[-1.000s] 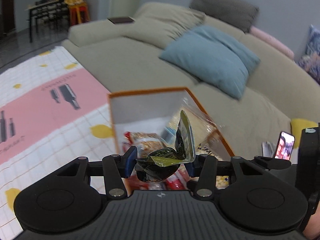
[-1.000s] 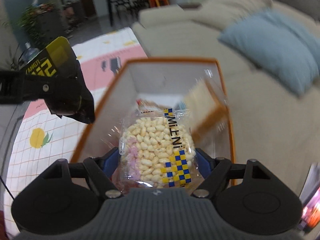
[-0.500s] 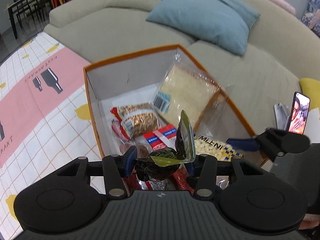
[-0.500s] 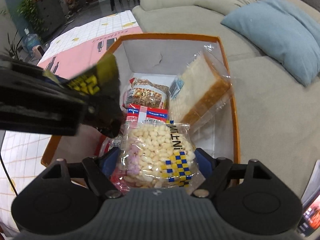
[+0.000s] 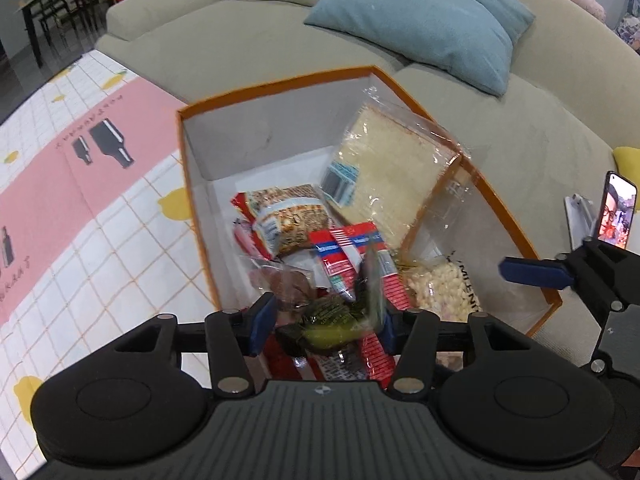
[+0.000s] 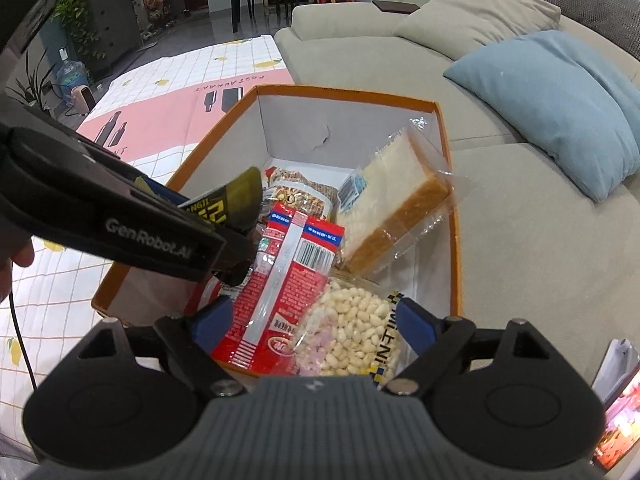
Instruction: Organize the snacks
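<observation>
An orange-rimmed box (image 5: pixel 280 80) (image 6: pixel 344 94) sits on the sofa and holds several snacks: bagged bread (image 5: pixel 388 168) (image 6: pixel 396 208), a nut bar pack (image 5: pixel 286 220), a red packet (image 6: pixel 288 276) (image 5: pixel 344 252). My left gripper (image 5: pixel 324 322) hangs over the box's near end; its jaws have spread and the dark green-yellow packet (image 5: pixel 328 320) (image 6: pixel 228 204) sits loosely between them. My right gripper (image 6: pixel 312 320) is open above the puffed-corn bag (image 6: pixel 352 332) (image 5: pixel 444 292), which lies in the box.
A blue cushion (image 5: pixel 424 20) and beige cushion (image 6: pixel 476 16) lie on the sofa behind the box. A pink and white mat (image 5: pixel 60 184) covers the floor at left. A phone (image 5: pixel 618 216) stands at right.
Both grippers lowered toward the box. My right gripper opened and let the puffed-corn bag drop into the box. My left gripper's jaws spread around the green packet.
</observation>
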Available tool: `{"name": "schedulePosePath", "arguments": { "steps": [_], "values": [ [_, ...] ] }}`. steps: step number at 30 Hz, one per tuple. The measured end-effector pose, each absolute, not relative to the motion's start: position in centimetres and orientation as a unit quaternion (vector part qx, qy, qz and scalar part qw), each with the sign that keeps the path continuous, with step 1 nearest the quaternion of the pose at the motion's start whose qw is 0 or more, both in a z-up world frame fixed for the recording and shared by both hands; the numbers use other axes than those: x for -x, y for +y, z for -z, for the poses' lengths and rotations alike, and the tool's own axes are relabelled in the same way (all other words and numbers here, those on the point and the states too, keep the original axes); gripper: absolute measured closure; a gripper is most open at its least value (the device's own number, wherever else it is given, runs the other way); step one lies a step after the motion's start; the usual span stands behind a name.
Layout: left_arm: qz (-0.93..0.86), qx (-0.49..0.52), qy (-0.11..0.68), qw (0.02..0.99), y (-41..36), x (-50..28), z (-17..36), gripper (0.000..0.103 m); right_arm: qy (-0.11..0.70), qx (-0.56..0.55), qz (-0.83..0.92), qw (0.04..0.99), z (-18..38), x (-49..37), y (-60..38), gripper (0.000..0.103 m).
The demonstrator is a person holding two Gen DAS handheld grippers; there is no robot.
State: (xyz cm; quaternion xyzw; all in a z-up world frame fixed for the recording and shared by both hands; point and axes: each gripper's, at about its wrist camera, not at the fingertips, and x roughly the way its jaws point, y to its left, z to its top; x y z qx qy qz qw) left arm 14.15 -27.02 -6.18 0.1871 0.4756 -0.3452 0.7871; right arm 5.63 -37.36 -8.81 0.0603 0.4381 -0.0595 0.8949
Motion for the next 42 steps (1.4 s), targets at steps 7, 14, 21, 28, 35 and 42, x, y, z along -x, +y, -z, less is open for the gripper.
{"name": "schedulePosePath", "arguments": {
  "steps": [7,14,21,28,35,42],
  "values": [
    [0.348,-0.171,0.478,0.788,-26.2,-14.0,5.2,0.033,0.444,-0.071,0.064,0.891,8.7,-5.5,-36.9,0.010],
    [0.321,-0.177,0.413,0.834,-24.0,-11.9,2.3,0.033,0.427,-0.067,0.073,0.899,7.5,-4.9,-36.2,0.010],
    [0.255,-0.226,0.310,0.888,-20.9,-8.3,-0.8,0.031,0.389,-0.074,0.086,0.914,5.5,-3.6,-34.6,0.010],
    [0.226,-0.208,0.278,0.910,-17.6,-5.9,-2.6,0.030,0.376,-0.086,0.106,0.916,3.1,-2.3,-32.1,0.008],
    [0.221,-0.163,0.289,0.917,-14.1,-4.0,-2.8,0.030,0.362,-0.058,0.143,0.919,1.1,-0.2,-28.4,0.008],
    [0.229,-0.141,0.313,0.911,-11.5,-1.6,-1.3,0.031,0.352,-0.038,0.172,0.919,-0.3,2.6,-25.5,0.008]
  ]
}}
